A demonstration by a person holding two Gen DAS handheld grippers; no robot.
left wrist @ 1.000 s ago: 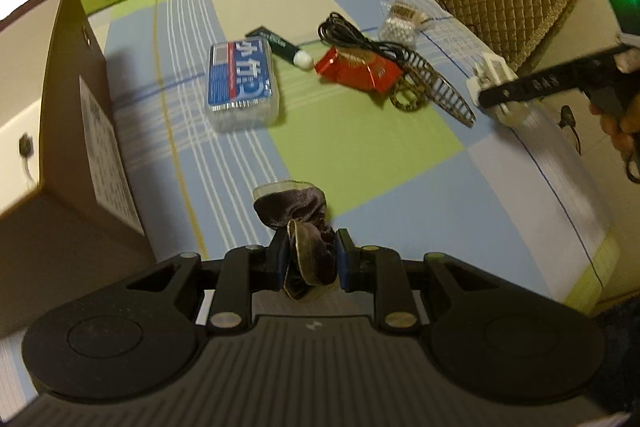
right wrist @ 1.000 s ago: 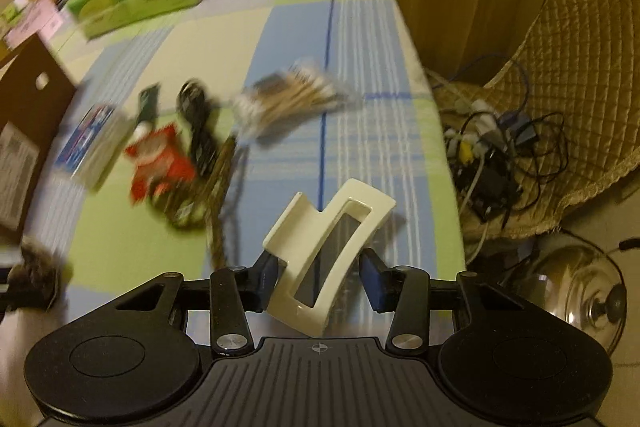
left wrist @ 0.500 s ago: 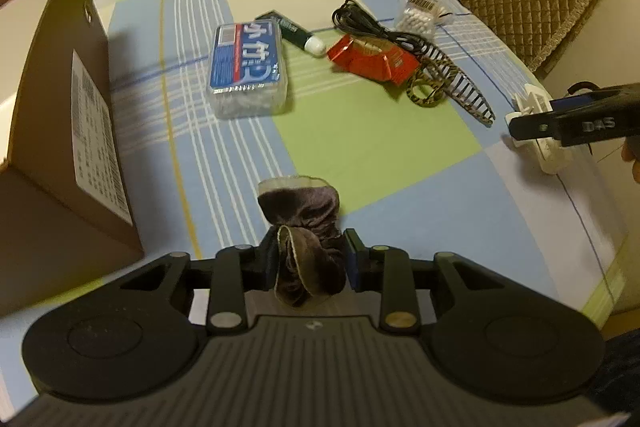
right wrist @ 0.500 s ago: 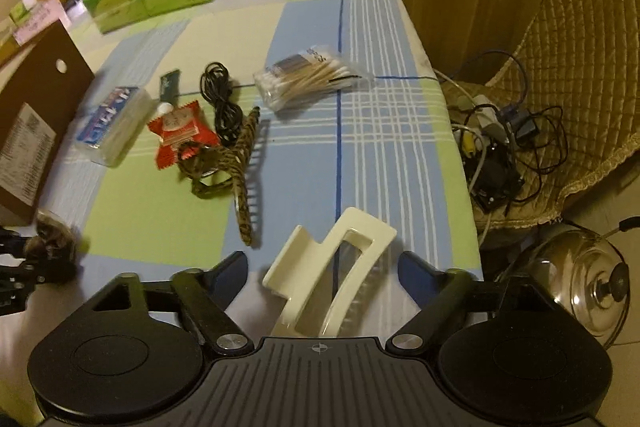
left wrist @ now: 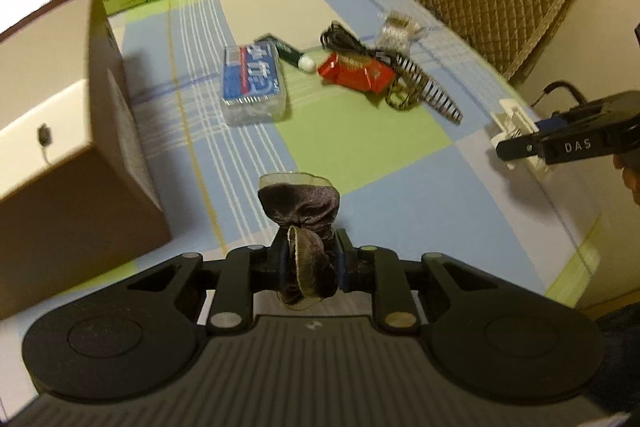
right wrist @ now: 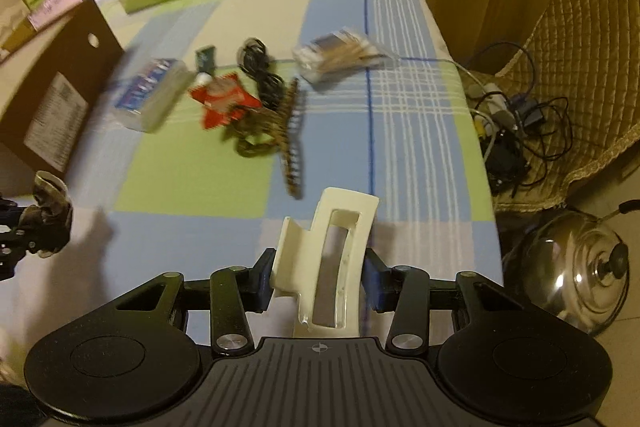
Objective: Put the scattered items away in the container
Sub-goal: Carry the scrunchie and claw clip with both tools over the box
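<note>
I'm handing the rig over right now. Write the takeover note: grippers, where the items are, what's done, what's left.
Left gripper: shut on the dark scrunchie, held above the table near the cardboard box.
Right gripper: shut on the white hair claw, at the table's near edge.
On the tablecloth: blue-label clear case, green tube, red packet, black cable, leopard hair clip, cotton swab pack.
Done: two items picked up; whether anything is in the box cannot be seen.
Left: drop both into the box, then collect the six others.
</note>
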